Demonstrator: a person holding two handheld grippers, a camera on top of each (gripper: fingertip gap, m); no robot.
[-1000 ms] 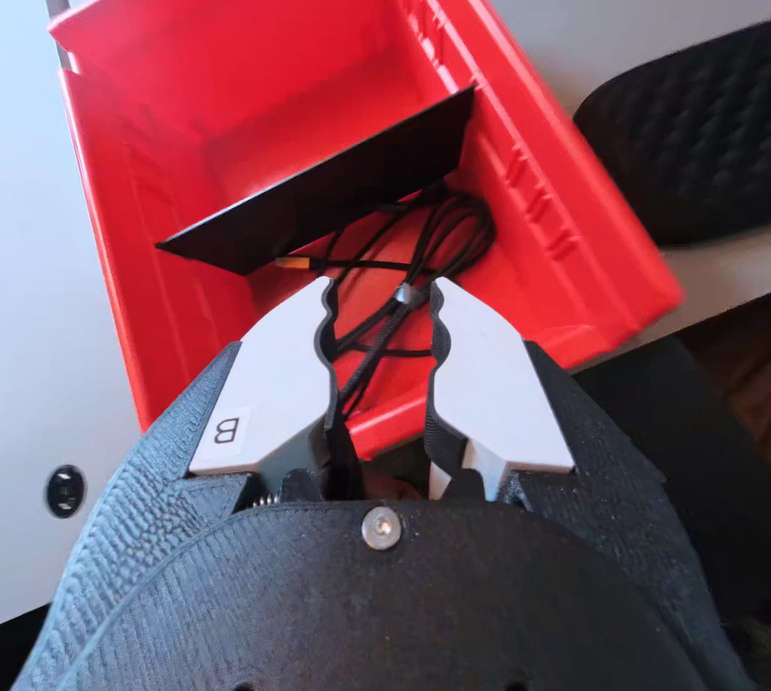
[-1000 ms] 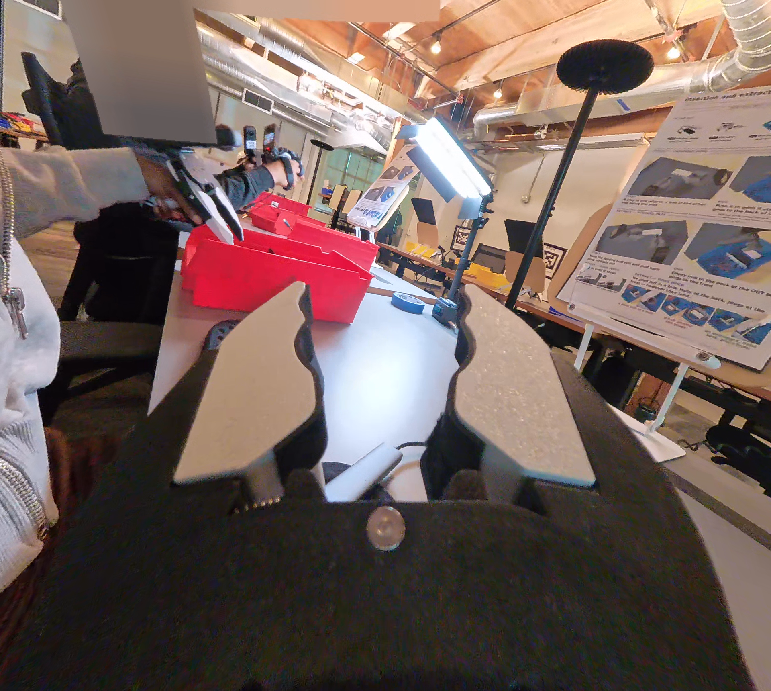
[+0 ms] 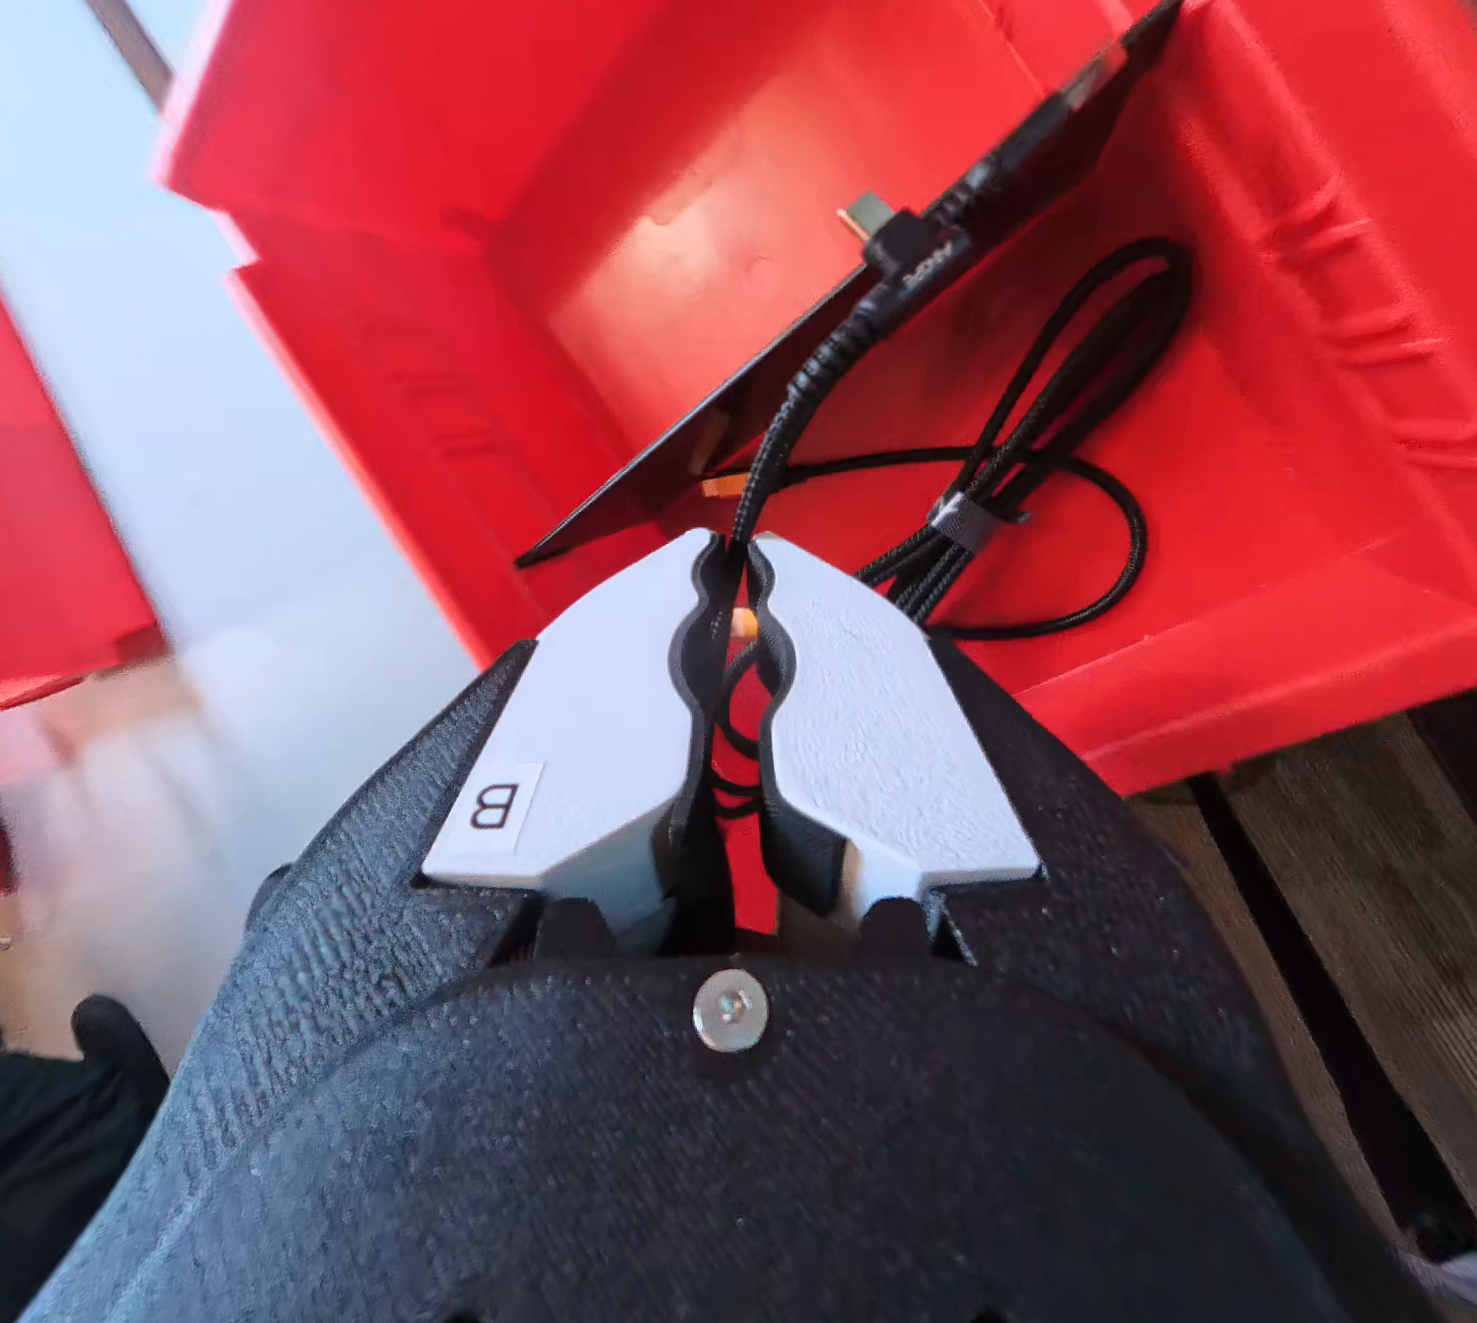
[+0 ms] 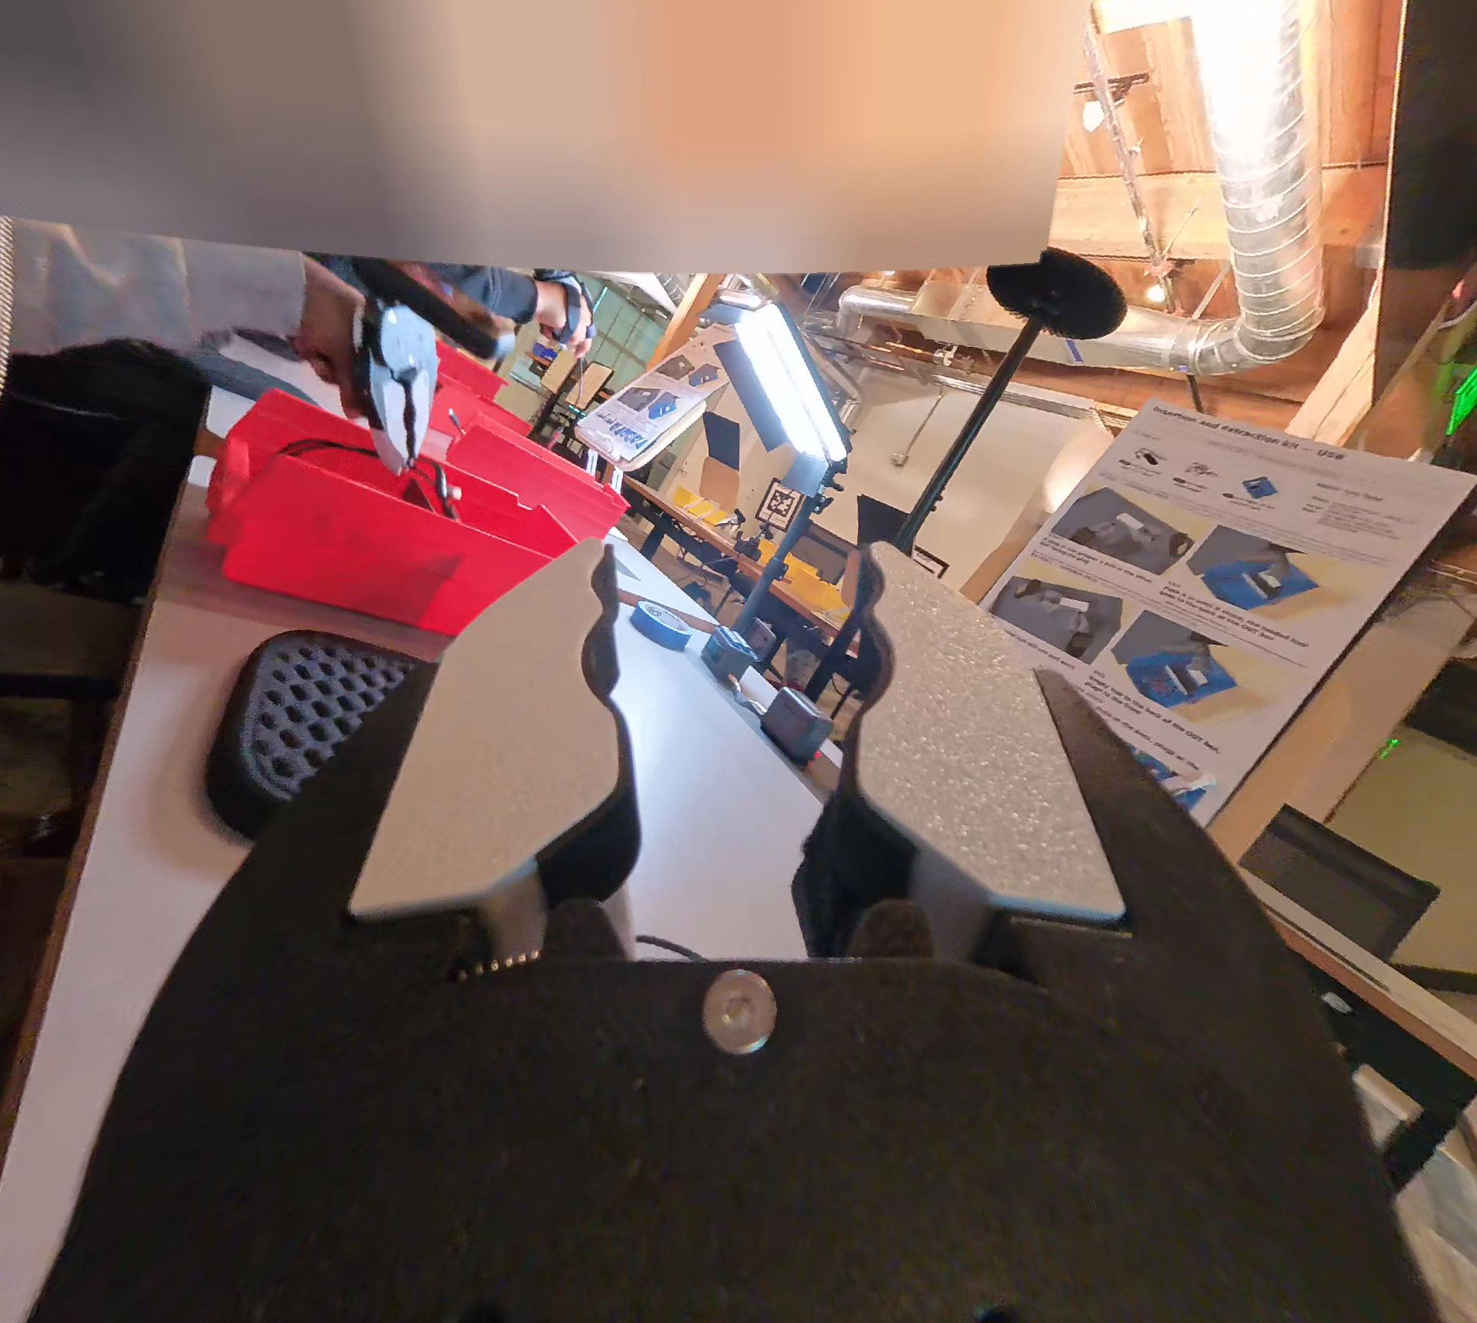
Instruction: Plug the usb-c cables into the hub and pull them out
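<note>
Left claw (image 3: 739, 549) now around cable (image 3: 787, 421)

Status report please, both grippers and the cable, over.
Left gripper shut on black braided cable over the red bin. Plug free, hanging above the black divider. Right gripper open, empty, above the table. No hub in view.

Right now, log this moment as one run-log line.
left tool: shut on black braided cable | plug end: lifted, unplugged | red bin: other cables inside | right tool: open, empty, over white table
</note>
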